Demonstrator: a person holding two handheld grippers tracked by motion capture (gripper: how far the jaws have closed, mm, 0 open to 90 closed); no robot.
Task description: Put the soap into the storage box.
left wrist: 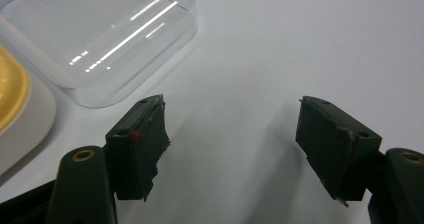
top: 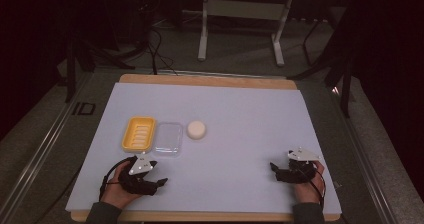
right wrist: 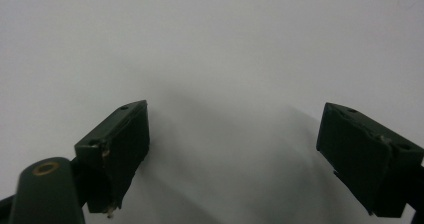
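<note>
Left gripper (top: 159,183), right gripper (top: 274,167): low, jaws spread.

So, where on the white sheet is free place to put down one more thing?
Free: the wide middle between the left gripper and right gripper, and right of the soap. Crowded: the row of yellow tray, clear lid and soap.

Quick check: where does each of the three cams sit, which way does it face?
High view: above the person's side, facing forward-down at the white table; both hands and claws show.
Left gripper view: on the left claw, facing the clear rectangular plastic lid; open jaws show.
Right gripper view: on the right claw, facing bare table; open jaws show.
Shared: high and left views both hold the lid.
</note>
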